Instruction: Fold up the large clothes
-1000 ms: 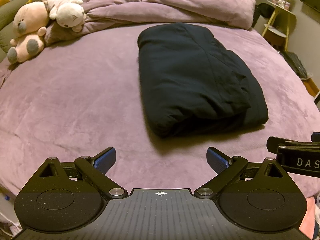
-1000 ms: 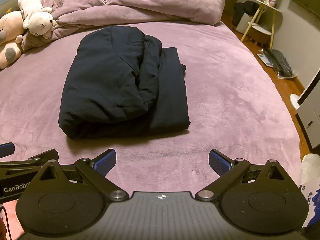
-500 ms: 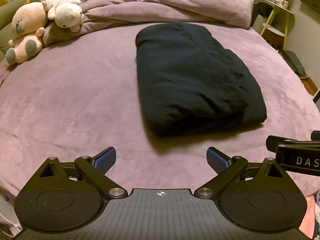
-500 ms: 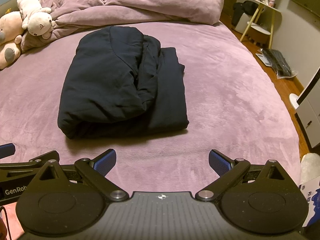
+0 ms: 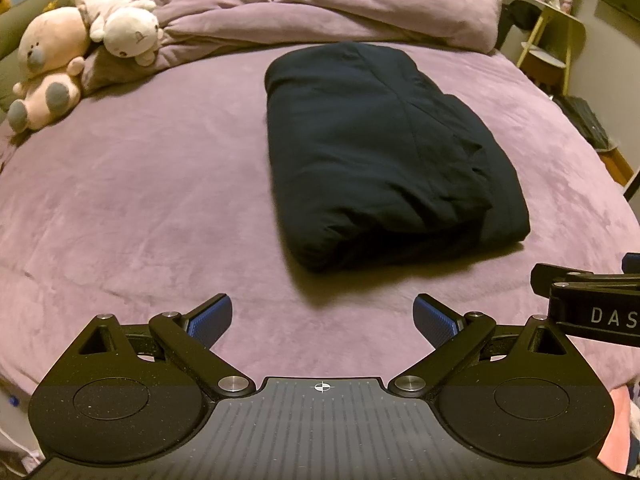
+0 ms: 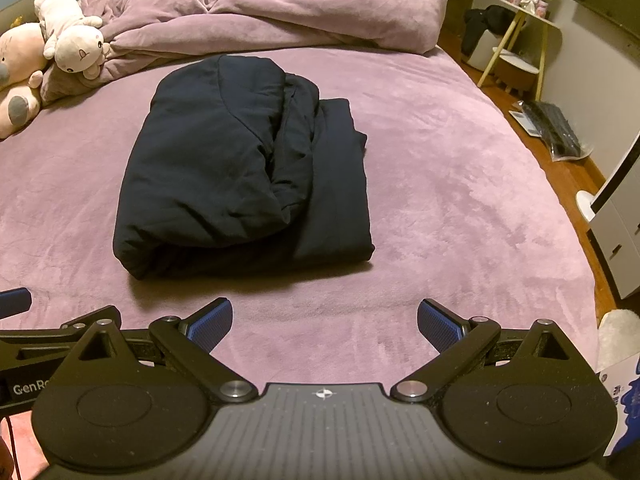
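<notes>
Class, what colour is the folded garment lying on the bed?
Very dark navy, almost black, and plain. The folded garment shows best in the right wrist view.

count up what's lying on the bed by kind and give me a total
Folded dark garment: 1
Plush toys: 2, a pink one and a white one
Bunched purple duvet: 1
Total: 4

dim warm indoor light | soft shadows | strong fisheye bending at edges | slight blur
</notes>
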Demonstrator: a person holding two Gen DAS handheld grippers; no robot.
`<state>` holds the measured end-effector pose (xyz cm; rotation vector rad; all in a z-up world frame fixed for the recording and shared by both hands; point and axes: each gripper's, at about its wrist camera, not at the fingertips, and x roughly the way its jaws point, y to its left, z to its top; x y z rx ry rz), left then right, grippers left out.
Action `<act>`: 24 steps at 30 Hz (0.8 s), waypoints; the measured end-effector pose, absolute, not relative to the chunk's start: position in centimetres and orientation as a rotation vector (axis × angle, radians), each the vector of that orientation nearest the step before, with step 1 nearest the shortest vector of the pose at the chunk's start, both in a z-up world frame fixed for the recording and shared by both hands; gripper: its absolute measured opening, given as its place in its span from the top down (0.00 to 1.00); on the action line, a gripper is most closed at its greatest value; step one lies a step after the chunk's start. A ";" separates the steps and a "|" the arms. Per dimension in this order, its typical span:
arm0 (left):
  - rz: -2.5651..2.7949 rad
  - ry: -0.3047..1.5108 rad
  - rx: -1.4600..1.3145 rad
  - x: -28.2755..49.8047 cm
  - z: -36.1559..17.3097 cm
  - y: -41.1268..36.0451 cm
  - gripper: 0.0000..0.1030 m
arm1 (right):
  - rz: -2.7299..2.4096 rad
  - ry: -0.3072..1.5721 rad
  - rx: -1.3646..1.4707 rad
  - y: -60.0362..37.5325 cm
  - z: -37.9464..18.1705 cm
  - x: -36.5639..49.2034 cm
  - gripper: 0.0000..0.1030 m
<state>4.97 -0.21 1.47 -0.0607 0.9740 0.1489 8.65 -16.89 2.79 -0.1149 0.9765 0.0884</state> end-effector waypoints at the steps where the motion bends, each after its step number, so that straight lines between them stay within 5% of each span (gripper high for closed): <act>1: 0.149 0.975 -0.057 5.0 1.4 -0.3 0.03 | 0.088 0.976 -0.115 -16.9 2.8 8.7 0.04; 24: 0.144 0.971 -0.027 4.9 1.3 -0.6 0.03 | 0.061 0.972 -0.111 -17.3 2.8 8.8 0.04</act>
